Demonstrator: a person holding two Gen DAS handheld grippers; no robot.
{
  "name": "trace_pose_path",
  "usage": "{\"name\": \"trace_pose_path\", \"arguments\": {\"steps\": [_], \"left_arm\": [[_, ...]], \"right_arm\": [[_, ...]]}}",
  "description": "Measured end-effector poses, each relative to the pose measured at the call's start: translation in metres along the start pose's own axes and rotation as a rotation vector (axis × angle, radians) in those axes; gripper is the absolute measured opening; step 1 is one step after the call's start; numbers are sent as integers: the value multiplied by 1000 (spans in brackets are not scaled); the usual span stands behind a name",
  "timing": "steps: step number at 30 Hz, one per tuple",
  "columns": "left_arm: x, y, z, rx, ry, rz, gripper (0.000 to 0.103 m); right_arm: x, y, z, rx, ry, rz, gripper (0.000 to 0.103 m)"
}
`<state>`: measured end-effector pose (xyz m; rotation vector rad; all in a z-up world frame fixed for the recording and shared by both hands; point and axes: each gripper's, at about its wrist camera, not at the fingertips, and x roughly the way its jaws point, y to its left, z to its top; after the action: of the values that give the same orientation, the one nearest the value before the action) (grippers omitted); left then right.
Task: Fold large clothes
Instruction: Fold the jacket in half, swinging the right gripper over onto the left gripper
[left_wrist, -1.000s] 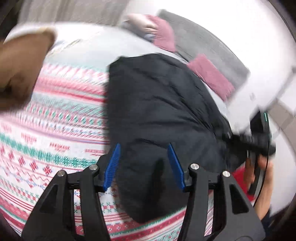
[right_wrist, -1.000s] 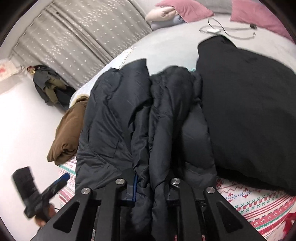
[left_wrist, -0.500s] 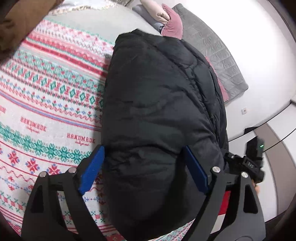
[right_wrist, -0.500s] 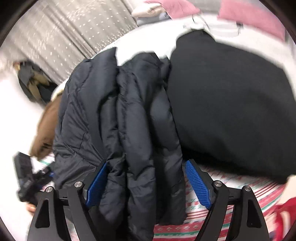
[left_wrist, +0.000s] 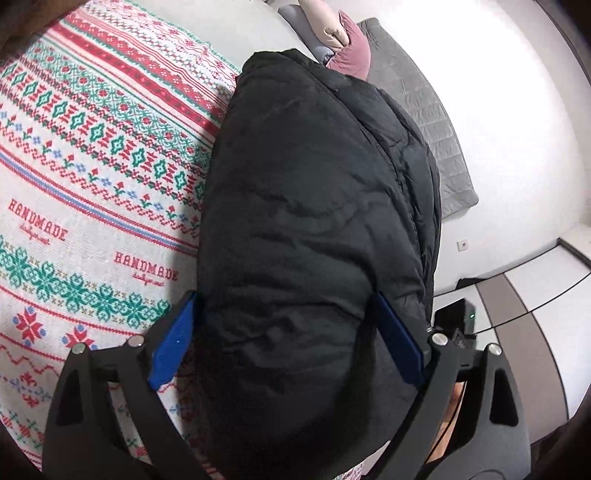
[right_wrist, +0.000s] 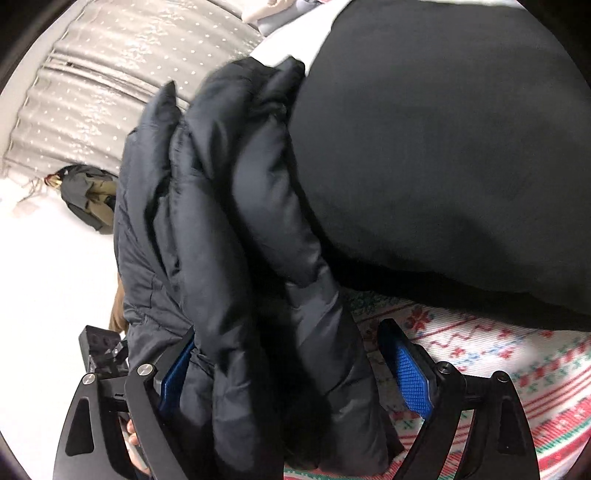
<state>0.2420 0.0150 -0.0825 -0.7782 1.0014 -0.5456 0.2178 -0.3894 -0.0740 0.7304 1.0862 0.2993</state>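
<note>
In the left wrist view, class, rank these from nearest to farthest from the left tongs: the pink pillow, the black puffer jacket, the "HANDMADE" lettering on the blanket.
1. Black puffer jacket: lies between the open left tongs.
2. "HANDMADE" lettering: on the patterned blanket, just left of the jacket.
3. Pink pillow: far end of the bed, top of the view.

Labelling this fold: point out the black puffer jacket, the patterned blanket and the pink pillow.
black puffer jacket (left_wrist: 314, 229), left wrist view, middle of its folded top panel.
patterned blanket (left_wrist: 92, 192), left wrist view, bare stretch left of the jacket.
pink pillow (left_wrist: 352, 55), left wrist view, its visible corner.
</note>
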Motion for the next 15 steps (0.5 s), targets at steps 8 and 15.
{"name": "trace_pose_path", "arguments": {"steps": [8, 15], "left_arm": [[-8, 1, -2, -20, -53, 19, 60], [-25, -5, 12, -61, -96, 30, 36]], "right_arm": [[-7, 5, 3, -7, -14, 93, 30], [-25, 24, -4, -44, -65, 130, 20]]}}
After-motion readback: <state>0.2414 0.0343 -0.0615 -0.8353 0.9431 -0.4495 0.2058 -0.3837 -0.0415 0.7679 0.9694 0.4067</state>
